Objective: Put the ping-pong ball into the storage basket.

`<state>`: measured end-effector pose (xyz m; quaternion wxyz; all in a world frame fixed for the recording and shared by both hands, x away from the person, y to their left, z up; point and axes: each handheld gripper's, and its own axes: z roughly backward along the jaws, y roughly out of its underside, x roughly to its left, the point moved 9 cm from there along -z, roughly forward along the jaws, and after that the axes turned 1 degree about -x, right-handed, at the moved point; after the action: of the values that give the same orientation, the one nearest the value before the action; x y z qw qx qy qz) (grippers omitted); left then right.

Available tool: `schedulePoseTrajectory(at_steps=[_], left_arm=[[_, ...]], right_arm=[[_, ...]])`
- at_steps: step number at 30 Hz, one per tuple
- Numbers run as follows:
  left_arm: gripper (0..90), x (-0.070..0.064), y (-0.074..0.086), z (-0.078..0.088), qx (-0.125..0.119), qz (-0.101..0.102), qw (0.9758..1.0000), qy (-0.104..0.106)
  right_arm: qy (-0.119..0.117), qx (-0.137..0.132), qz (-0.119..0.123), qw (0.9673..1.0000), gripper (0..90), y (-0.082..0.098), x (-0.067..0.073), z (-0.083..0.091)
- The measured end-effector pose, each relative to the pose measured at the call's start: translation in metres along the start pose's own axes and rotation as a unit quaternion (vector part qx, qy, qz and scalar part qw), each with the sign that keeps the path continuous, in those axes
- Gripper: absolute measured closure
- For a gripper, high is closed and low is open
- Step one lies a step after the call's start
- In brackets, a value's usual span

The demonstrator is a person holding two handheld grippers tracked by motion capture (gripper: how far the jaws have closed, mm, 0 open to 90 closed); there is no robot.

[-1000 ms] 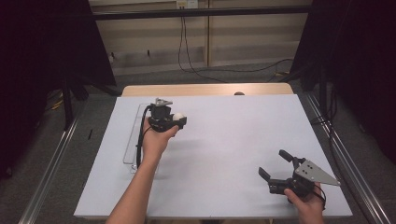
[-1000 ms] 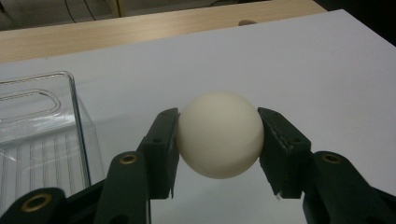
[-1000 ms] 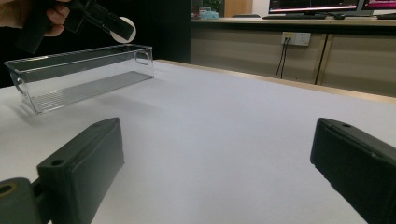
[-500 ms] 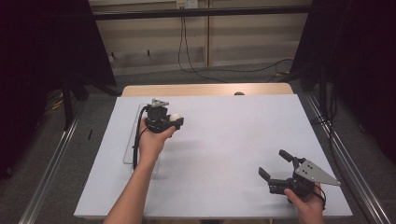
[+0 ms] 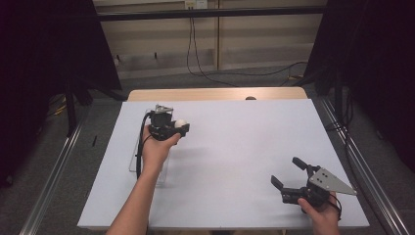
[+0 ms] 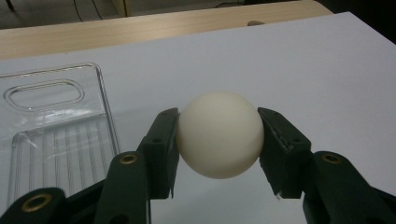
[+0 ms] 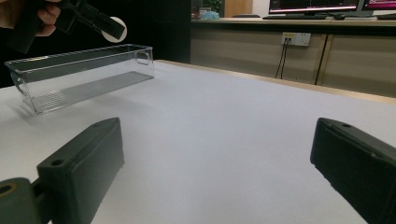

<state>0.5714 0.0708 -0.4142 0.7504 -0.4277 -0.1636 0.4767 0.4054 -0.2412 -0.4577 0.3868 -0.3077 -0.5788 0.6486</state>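
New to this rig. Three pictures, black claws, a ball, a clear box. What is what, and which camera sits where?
There is no robot arm: a person holds a handheld two-jaw gripper in each hand. The high view looks down on the white table from above the person's side. The other two cameras ride on the grippers and look along their black jaws.

The left gripper is shut on a white ball, held in the air beside a clear plastic bin that stands on the table. In the left gripper view both pads press on the ball's sides.

The right gripper sits low near the table's front right, jaws open with nothing between them.
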Motion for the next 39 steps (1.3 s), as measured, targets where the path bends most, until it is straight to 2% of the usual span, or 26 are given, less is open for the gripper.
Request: schedulePoseTrajectory(at_steps=[1,2,3,6,7,8,9,10,11,12,13,14,15,16,18,19,23,27,28,31,32,39], left_arm=[[51.2,0.001,0.000,0.000,-0.001,0.000,1.0000,-0.004],[51.2,0.003,0.002,0.003,0.011,-0.013,0.9999,-0.004],[51.2,0.001,0.001,0.002,0.000,0.001,1.0000,0.000],[51.2,0.006,0.005,0.005,0.008,-0.008,0.9999,-0.004],[51.2,0.006,0.004,0.005,0.000,0.003,1.0000,-0.006],[51.2,0.008,0.006,0.006,0.005,-0.003,1.0000,-0.005],[51.2,0.010,0.006,0.007,0.003,0.001,1.0000,-0.010],[51.2,0.011,0.007,0.009,0.009,-0.006,0.9999,-0.006],[51.2,0.011,0.006,0.009,0.001,0.004,1.0000,-0.008],[51.2,0.013,0.007,0.011,0.008,-0.008,0.9999,-0.008],[51.2,0.013,0.007,0.011,0.005,-0.003,1.0000,-0.007],[51.2,0.015,0.008,0.013,0.008,-0.007,0.9999,-0.011],[51.2,0.013,0.006,0.012,-0.004,0.006,0.9999,-0.010],[51.2,0.016,0.008,0.014,0.006,-0.007,0.9999,-0.011],[51.2,0.015,0.007,0.014,-0.006,0.008,0.9998,-0.015],[51.2,0.017,0.009,0.016,0.006,-0.007,0.9999,-0.011],[51.2,0.020,0.009,0.019,0.000,0.000,0.9999,-0.015],[51.2,0.023,0.011,0.023,0.002,-0.006,0.9999,-0.014],[51.2,0.023,0.010,0.023,-0.003,0.000,0.9999,-0.015],[51.2,0.026,0.011,0.026,0.001,-0.005,0.9998,-0.018],[51.2,0.025,0.011,0.026,-0.004,0.001,0.9999,-0.015],[51.2,0.028,0.012,0.028,-0.003,0.002,0.9999,-0.016]], right_arm=[[0.000,-0.001,0.001,1.0000,2.1,0.000,0.000,0.000],[-0.001,0.000,-0.001,1.0000,2.1,0.000,0.000,0.000],[-0.002,0.001,0.001,1.0000,2.1,0.000,0.000,0.001],[0.001,-0.002,0.002,1.0000,2.1,0.000,-0.001,0.000],[-0.001,0.000,0.001,1.0000,2.1,0.000,-0.001,0.001],[-0.001,0.000,0.002,1.0000,2.1,0.000,-0.001,0.000],[-0.001,0.001,-0.001,1.0000,2.1,0.000,0.000,0.000],[0.000,0.001,0.001,1.0000,2.1,0.000,0.000,0.000],[0.000,0.000,0.001,1.0000,2.1,0.000,0.000,0.000],[0.000,0.001,0.001,1.0000,2.1,0.000,0.000,0.000],[0.000,0.001,0.001,1.0000,2.1,0.000,0.000,0.000],[0.000,0.001,0.001,1.0000,2.1,0.000,0.000,0.000],[0.001,0.001,0.001,1.0000,2.1,0.000,0.000,0.000],[0.001,0.001,0.001,1.0000,2.1,0.000,0.000,0.000],[0.001,0.001,0.000,1.0000,2.1,0.000,0.000,0.000],[0.002,0.001,0.001,1.0000,2.1,0.000,0.000,0.000],[0.001,0.002,0.001,1.0000,2.1,0.000,0.000,0.000],[0.002,0.002,0.002,1.0000,2.1,0.001,-0.001,0.000],[0.002,0.002,0.002,1.0000,2.1,0.001,-0.001,0.000],[0.002,0.001,0.001,1.0000,2.1,0.001,0.000,0.000],[0.004,0.000,0.001,1.0000,2.1,0.000,-0.001,-0.001],[0.002,0.002,0.002,1.0000,2.1,0.001,0.000,0.000]])
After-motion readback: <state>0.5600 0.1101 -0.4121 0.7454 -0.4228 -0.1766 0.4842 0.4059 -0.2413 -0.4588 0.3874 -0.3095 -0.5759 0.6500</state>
